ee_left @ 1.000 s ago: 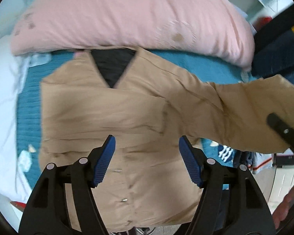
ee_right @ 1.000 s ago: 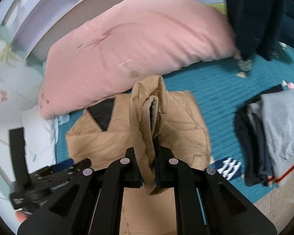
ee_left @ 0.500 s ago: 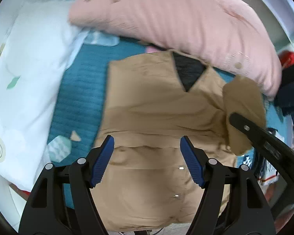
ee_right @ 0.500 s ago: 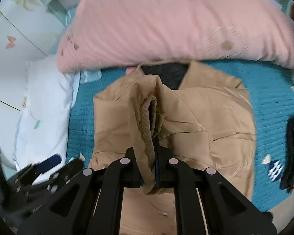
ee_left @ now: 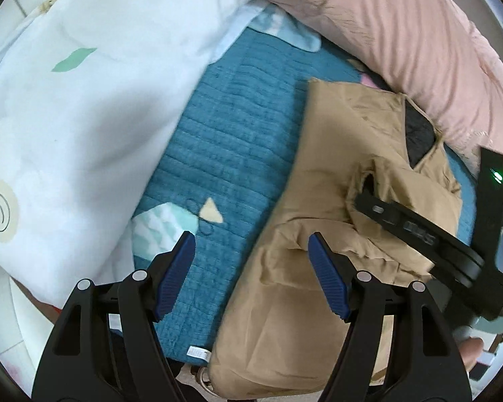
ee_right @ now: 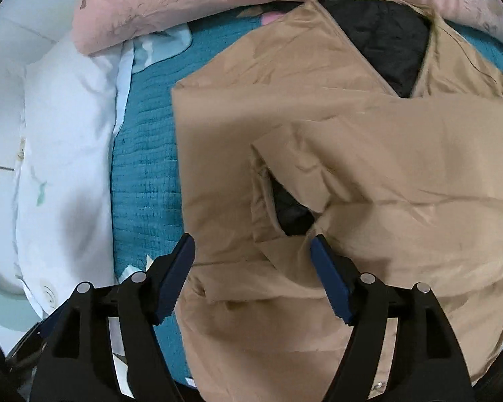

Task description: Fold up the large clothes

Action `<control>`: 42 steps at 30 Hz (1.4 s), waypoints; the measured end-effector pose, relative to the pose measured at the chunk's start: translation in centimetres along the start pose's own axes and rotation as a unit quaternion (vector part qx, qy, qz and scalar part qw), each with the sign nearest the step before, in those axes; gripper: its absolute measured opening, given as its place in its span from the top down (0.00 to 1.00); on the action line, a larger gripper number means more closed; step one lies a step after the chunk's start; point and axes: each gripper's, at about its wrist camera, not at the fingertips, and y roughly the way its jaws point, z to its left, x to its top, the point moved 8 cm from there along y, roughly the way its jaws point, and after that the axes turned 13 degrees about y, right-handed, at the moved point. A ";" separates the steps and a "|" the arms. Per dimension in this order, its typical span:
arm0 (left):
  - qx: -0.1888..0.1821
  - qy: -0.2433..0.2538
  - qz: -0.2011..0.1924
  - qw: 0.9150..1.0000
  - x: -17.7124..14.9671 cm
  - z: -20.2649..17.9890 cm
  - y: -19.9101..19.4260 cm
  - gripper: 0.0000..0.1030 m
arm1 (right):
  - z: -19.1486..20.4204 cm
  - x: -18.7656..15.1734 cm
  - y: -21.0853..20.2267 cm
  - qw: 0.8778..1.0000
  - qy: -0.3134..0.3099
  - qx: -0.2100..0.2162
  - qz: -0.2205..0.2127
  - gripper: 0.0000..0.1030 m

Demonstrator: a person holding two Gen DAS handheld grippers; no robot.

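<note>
Jacket (ee_right: 369,174), tan with dark lining, lies flat on the teal quilt (ee_left: 231,154) of the bed, collar end up against the pink duvet (ee_left: 419,40). Sleeve (ee_right: 402,167) now lies folded across the chest; half a second ago it hung bunched in the right claw's grip. Cuff opening (ee_right: 290,207) gapes dark just ahead of the blue pads (ee_right: 328,283).

Right claw (ee_right: 253,279): fingers spread, nothing between them, hovering over the jacket front. It was pressed together on the cuff a moment ago.

Left claw (ee_left: 251,276): spread wide, holding nothing, as before. Its view has swung left, so it now sits over the jacket's left edge and bare quilt. White pillow (ee_left: 84,117) fills the left side. Right claw's black body shows at far right of the left view, over the folded sleeve.
</note>
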 end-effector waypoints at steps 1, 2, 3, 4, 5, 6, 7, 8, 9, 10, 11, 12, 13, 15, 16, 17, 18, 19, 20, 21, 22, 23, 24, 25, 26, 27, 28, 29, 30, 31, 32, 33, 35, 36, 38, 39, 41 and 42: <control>-0.003 -0.001 -0.002 1.000 0.1 -0.2 -0.1 0.31 | -0.2 0.3 -0.8 1.000 0.002 0.006 -0.004 0.32; -0.008 0.002 -0.006 1.000 0.3 -0.7 -0.2 0.31 | -0.5 0.7 -1.6 1.000 0.002 0.009 -0.008 0.32; -0.010 0.006 -0.008 1.000 0.4 -1.2 -0.4 0.31 | -0.7 0.9 -2.5 1.000 0.002 0.010 -0.016 0.32; -0.013 0.011 -0.011 1.000 0.6 -2.0 -0.5 0.31 | -1.3 1.1 -3.5 1.000 0.002 0.009 -0.028 0.32; -0.017 0.018 -0.013 1.000 0.8 -3.3 -0.6 0.31 | -2.1 1.6 -5.0 0.999 0.002 0.007 -0.048 0.32; -0.022 0.023 -0.014 0.999 1.0 -4.3 -0.6 0.31 | -3.0 2.0 -6.6 0.998 0.002 0.009 -0.069 0.32; -0.029 0.029 -0.016 0.999 1.1 -5.6 -0.5 0.31 | -3.7 2.3 -7.6 0.997 0.001 0.005 -0.083 0.32; -0.038 0.037 -0.017 0.998 1.3 -7.4 -0.4 0.31 | -5.1 2.8 -9.0 0.995 0.001 -0.011 -0.102 0.32; -0.042 0.043 -0.018 0.998 1.3 -8.7 -0.2 0.31 | -6.6 3.3 -10.2 0.993 0.001 -0.030 -0.117 0.33; -0.048 0.051 -0.018 0.997 1.4 -10.3 0.1 0.31 | -8.1 3.7 -11.3 0.991 0.002 -0.037 -0.129 0.33; -0.055 0.058 -0.017 0.997 1.5 -12.0 0.5 0.31 | -9.2 3.9 -12.0 0.990 0.004 -0.038 -0.134 0.36; -0.064 0.063 -0.015 0.996 1.5 -13.5 1.0 0.31 | -10.6 4.1 -12.6 0.990 0.008 -0.039 -0.137 0.44; -0.069 0.067 -0.012 0.995 1.5 -14.4 1.4 0.32 | -12.1 4.5 -13.3 0.990 0.015 -0.045 -0.136 0.53; -0.084 0.079 -0.001 0.993 1.4 -17.3 2.9 0.41 | -15.6 5.5 -13.9 0.989 0.042 -0.051 -0.131 0.66; -0.093 0.086 0.007 0.992 1.5 -18.6 3.6 0.48 | -17.0 5.9 -14.0 0.990 0.054 -0.045 -0.124 0.75; -0.106 0.096 0.020 0.990 1.5 -20.3 4.8 0.54 | -17.9 6.0 -13.7 0.991 0.059 -0.038 -0.116 0.78; -0.112 0.101 0.029 0.988 1.3 -21.3 5.5 0.60 | -18.5 6.1 -13.3 0.992 0.060 -0.032 -0.106 0.82; -0.121 0.106 0.039 0.986 1.2 -22.5 6.4 0.72 | -19.0 6.0 -12.7 0.993 0.058 -0.028 -0.096 0.84; -0.133 0.113 0.051 0.983 1.1 -23.9 7.7 0.80 | -19.1 5.8 -12.2 0.994 0.055 -0.025 -0.087 0.84; -0.134 0.115 0.057 0.983 1.0 -24.5 8.6 0.82 | -19.0 5.6 -11.3 0.995 0.052 -0.021 -0.077 0.86; -0.126 0.116 0.064 0.983 1.0 -25.0 9.8 0.85 | -18.8 5.4 -10.3 0.997 0.048 -0.014 -0.063 0.89; -0.106 0.117 0.072 0.985 1.0 -25.0 11.1 0.86 | -18.6 5.3 -9.7 0.998 0.046 -0.008 -0.053 0.89; -0.086 0.119 0.079 0.986 0.9 -24.8 12.0 0.87 | -18.3 5.1 -8.4 0.998 0.041 0.000 -0.038 0.89; -0.049 0.123 0.091 0.987 0.6 -24.2 13.5 0.91 | -18.1 4.9 -7.8 0.999 0.037 0.002 -0.032 0.90; -0.028 0.123 0.103 0.987 0.1 -23.6 14.9 0.94 | -18.4 4.9 -6.2 0.999 0.031 -0.015 -0.025 0.91; -0.029 0.119 0.107 0.987 -0.1 -23.4 15.7 0.95 | -18.9 5.1 -4.8 0.998 0.031 -0.040 -0.023 0.96; -0.038 0.114 0.103 0.987 -0.2 -23.1 16.0 0.95 | -19.8 5.2 -3.7 0.998 0.037 -0.055 -0.018 1.00; -0.047 0.111 0.100 0.988 -0.1 -22.9 15.9 0.98 | -20.6 5.3 -2.7 0.998 0.049 -0.048 -0.010 1.00; -0.053 0.109 0.100 0.988 -0.1 -22.7 15.7 0.98 | -21.2 5.3 -2.2 0.997 0.064 -0.035 -0.006 1.00; -0.060 0.104 0.100 0.988 0.1 -22.4 15.4 0.98 | -21.6 5.5 -2.1 0.997 0.078 -0.020 -0.004 1.00; -0.054 0.100 0.096 0.989 0.4 -21.9 15.1 0.98 | -21.9 5.6 -2.2 0.996 0.090 -0.006 -0.003 1.00; -0.046 0.099 0.092 0.990 0.7 -21.4 14.8 0.98 | -22.1 5.6 -2.7 0.996 0.094 -0.006 -0.005 1.00; -0.035 0.093 0.090 0.991 1.1 -20.3 14.0 0.98 | -22.7 6.0 -4.2 0.995 0.086 -0.030 -0.028 1.00; -0.030 0.089 0.087 0.992 1.3 -19.8 13.6 0.98 | -23.1 6.1 -4.9 0.995 0.083 -0.046 -0.039 1.00; -0.027 0.080 0.079 0.993 1.7 -19.0 13.0 0.98 | -24.6 6.6 -6.0 0.992 0.088 -0.076 -0.051 1.00; -0.031 0.076 0.078 0.994 1.9 -18.6 12.9 0.98 | -25.6 6.9 -6.4 0.991 0.097 -0.080 -0.052 1.00; -0.041 0.062 0.085 0.994 1.8 -18.2 13.6 0.98 | -27.4 7.1 -6.2 0.988 0.112 -0.091 -0.051 1.00; -0.048 0.055 0.089 0.993 1.9 -18.0 14.4 0.98 | -28.0 7.1 -5.8 0.988 0.111 -0.098 -0.050 1.00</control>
